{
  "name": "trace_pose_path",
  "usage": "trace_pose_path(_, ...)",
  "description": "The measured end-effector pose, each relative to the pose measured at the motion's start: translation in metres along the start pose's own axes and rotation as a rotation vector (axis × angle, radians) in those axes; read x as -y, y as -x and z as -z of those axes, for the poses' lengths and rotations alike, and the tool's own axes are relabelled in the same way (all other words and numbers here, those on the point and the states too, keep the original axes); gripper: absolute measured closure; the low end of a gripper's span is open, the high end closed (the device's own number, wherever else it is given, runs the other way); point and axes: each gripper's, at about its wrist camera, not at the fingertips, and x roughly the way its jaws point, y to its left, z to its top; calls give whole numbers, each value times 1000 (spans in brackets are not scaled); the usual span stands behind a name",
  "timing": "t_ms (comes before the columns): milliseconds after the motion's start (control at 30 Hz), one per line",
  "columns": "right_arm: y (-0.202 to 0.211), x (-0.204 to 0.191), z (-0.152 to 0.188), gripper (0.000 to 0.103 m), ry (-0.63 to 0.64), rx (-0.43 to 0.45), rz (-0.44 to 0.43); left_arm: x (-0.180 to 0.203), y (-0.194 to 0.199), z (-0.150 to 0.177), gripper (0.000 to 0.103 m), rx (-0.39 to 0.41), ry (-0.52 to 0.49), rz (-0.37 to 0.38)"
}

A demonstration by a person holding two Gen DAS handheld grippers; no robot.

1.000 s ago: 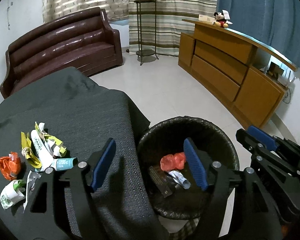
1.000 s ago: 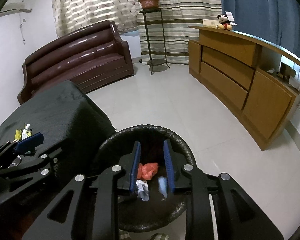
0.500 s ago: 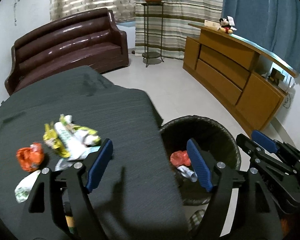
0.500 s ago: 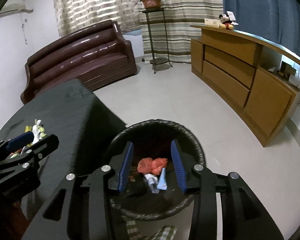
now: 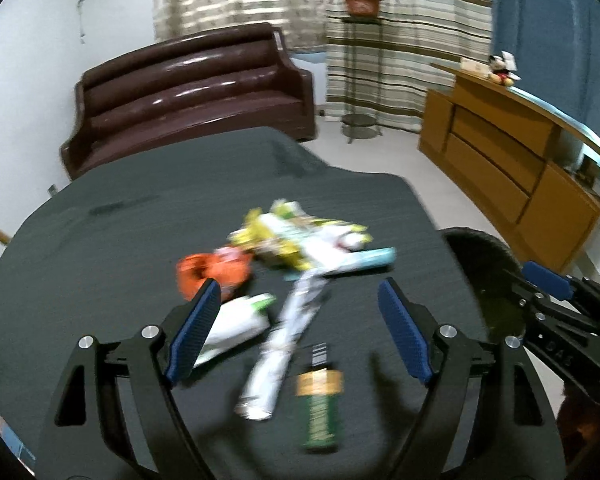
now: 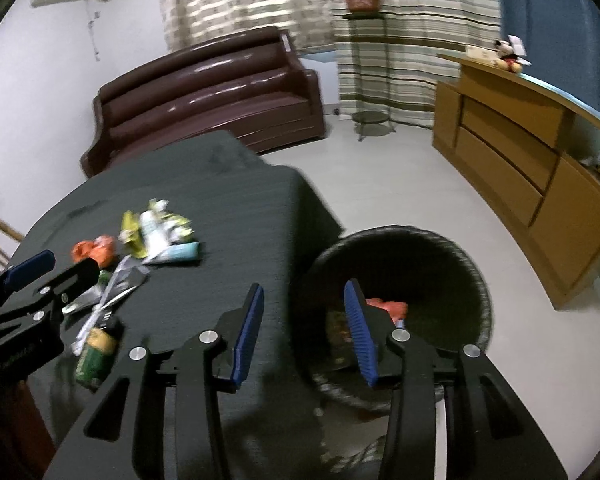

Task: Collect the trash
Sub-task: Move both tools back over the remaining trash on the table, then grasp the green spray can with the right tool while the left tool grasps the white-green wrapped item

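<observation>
A pile of trash lies on the dark-clothed table (image 5: 100, 248): an orange wrapper (image 5: 208, 270), yellow-white wrappers (image 5: 300, 236), a silver wrapper (image 5: 284, 344), a white-green packet (image 5: 236, 326) and a green packet (image 5: 320, 404). My left gripper (image 5: 296, 328) is open and empty above the pile. My right gripper (image 6: 304, 324) is open and empty over the table edge and the black bin (image 6: 460, 256). The bin holds red trash (image 6: 388, 306). The pile also shows in the right wrist view (image 6: 156, 232).
A brown sofa (image 5: 192, 88) stands behind the table. A wooden sideboard (image 5: 508, 160) runs along the right wall. A plant stand (image 5: 356, 60) is by the curtains. The bin rim (image 5: 484, 248) is right of the table.
My left gripper has swung left from the bin to above the trash pile. My right gripper has opened wider and drawn back left from over the bin toward the table edge.
</observation>
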Motion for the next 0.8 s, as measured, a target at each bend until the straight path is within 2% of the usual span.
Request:
trace_pose_path(500, -6, -99, 16, 59, 133, -54, -125, -100, 8, 36, 24, -30, 97, -142)
trace_pose_path(800, -14, -131, 25, 58, 175, -96, -135, -128, 7, 45, 24, -37, 132, -142)
